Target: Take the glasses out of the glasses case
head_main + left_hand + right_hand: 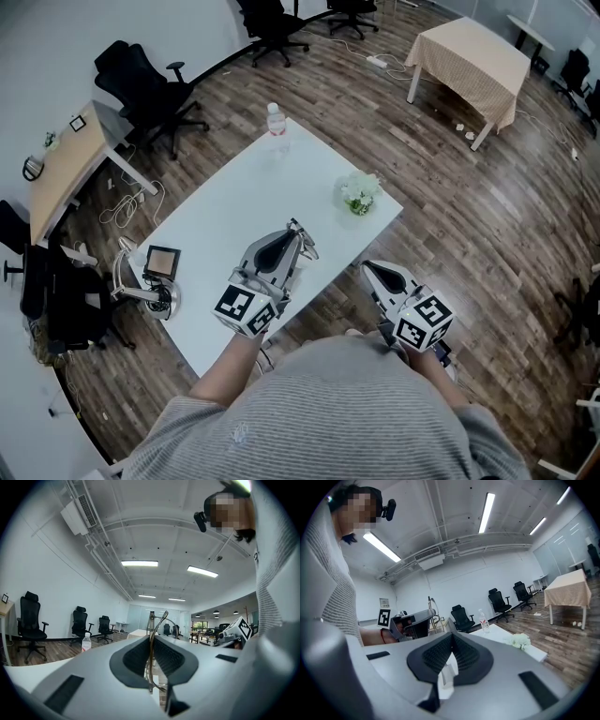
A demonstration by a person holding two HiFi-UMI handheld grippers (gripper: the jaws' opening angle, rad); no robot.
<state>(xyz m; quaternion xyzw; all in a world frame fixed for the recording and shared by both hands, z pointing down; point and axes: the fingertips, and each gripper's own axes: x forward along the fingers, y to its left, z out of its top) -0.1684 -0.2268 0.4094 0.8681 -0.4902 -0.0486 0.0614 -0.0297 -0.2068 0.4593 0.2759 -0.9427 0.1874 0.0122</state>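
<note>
Head view, left hand-held gripper (292, 234): pinching the glasses (307, 240), a thin wire frame that sticks out past the tips, above the near edge of the white tabletop (234, 197).
Head view, right hand-held gripper (367, 269): just off the tabletop's near corner, carrying nothing that can be seen.
Head view, case: no glasses case shows, so the glasses look to be already out of it.
Head view, free room: the bottle (275, 119) and the flowers (360, 194) stand well apart from both grippers, with bare tabletop between.
Left gripper view, grip: the pads are pressed onto the frame (151, 623), which stands upright with one lens rim curving off to the right.
Left gripper view, advice: the hold is on a thin wire, so a light, steady squeeze is wise; any twist of the wrist could bend the frame or let it pivot.
Right gripper view, jaws: pressed together and empty.
Right gripper view, advice: the free gripper could steady the frame's far side, and the glasses are best lowered level onto bare tabletop before the left one lets go.
</note>
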